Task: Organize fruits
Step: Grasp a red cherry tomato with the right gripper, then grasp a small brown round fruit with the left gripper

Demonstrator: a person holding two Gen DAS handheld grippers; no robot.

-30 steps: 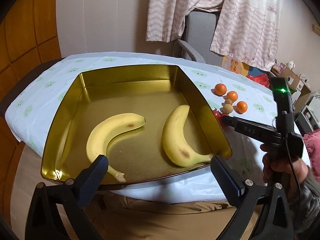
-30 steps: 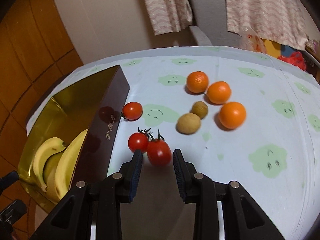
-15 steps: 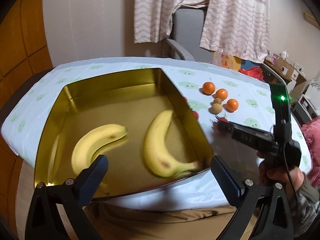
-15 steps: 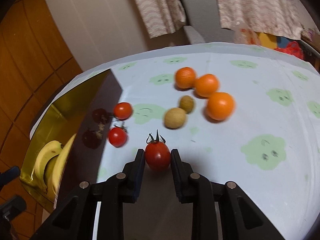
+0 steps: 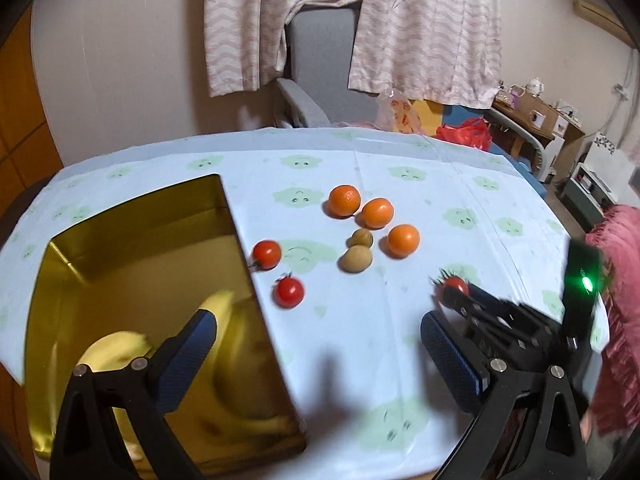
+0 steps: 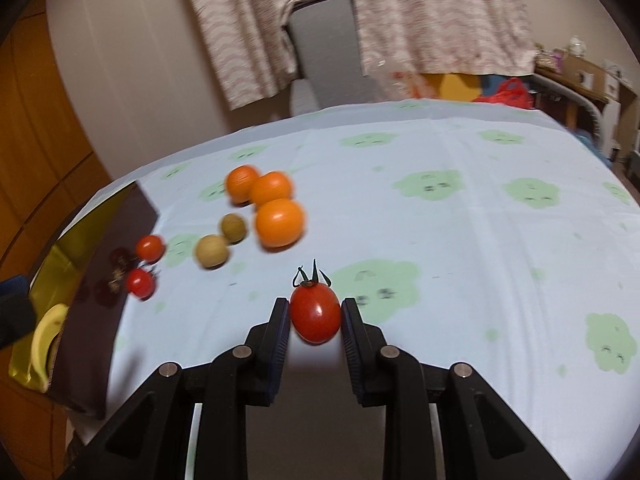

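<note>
My right gripper (image 6: pixel 315 320) is shut on a red cherry tomato (image 6: pixel 315 317) with a green stalk, held just above the cloth; the same tomato (image 5: pixel 454 287) shows at the right gripper's tip in the left wrist view. Two more tomatoes (image 5: pixel 289 291) (image 5: pixel 267 254) lie beside the gold tin (image 5: pixel 236 236). Three oranges (image 5: pixel 344 200) (image 5: pixel 377 212) (image 5: pixel 403 240) and two small brown fruits (image 5: pixel 356 258) (image 5: pixel 361 237) sit in mid-table. Bananas (image 5: pixel 224 344) lie blurred inside the tin. My left gripper (image 5: pixel 316 344) is open, hovering over the tin's right wall.
The table wears a pale blue cloth with green cloud prints (image 6: pixel 436 184). A grey chair (image 5: pixel 320 52) draped with pink clothing stands behind it. Shelves and boxes (image 5: pixel 532 116) fill the right side of the room. A person's pink sleeve (image 5: pixel 616 320) is at far right.
My right gripper has closed on one tomato and carried it right, away from the tin. My left gripper has swung right, from over the bananas toward the loose fruit.
</note>
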